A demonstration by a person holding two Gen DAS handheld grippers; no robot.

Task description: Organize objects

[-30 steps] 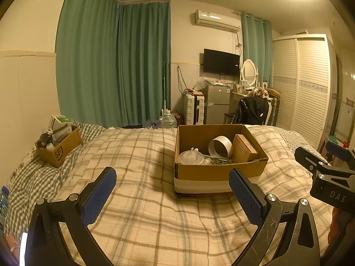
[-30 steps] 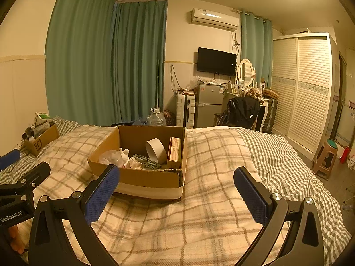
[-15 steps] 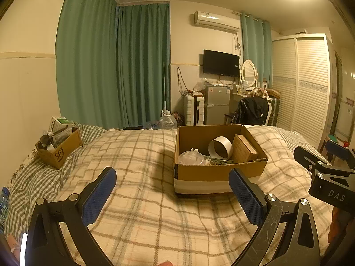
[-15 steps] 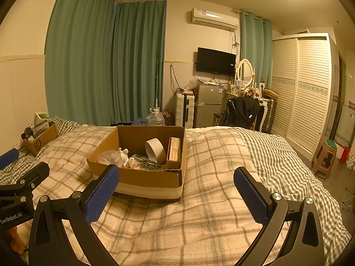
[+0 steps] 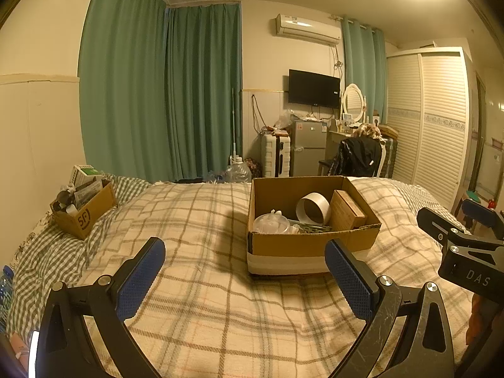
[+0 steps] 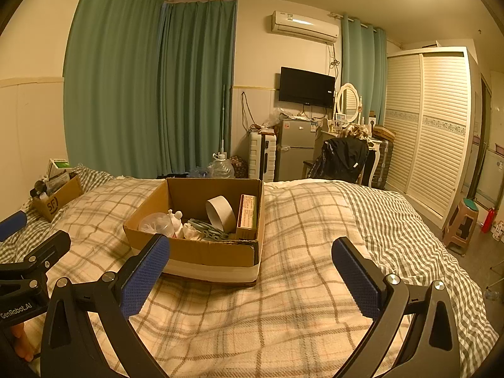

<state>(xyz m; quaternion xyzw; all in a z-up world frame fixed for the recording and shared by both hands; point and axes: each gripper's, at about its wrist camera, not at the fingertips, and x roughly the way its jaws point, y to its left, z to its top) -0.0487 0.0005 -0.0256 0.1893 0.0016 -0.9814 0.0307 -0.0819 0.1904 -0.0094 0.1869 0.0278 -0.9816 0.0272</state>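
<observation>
An open cardboard box (image 5: 312,244) (image 6: 201,253) sits on the plaid bed. Inside it are a white tape roll (image 5: 313,209) (image 6: 220,214), a brown carton (image 5: 348,211) (image 6: 247,217), a clear plastic lid (image 5: 271,224), a small white figure (image 6: 175,220) and grey metal pieces (image 6: 206,230). My left gripper (image 5: 244,275) is open and empty, above the blanket in front of the box. My right gripper (image 6: 250,272) is open and empty, to the right of the box's front. Each gripper shows at the edge of the other's view.
A smaller cardboard box (image 5: 83,217) (image 6: 58,201) full of items stands on the checked pillow at the far left. The plaid blanket (image 5: 204,299) spreads around. Beyond the bed are a water jug (image 5: 237,171), fridge (image 5: 307,148), chair with black jacket (image 5: 357,157), wardrobe (image 6: 431,126) and stool (image 6: 461,222).
</observation>
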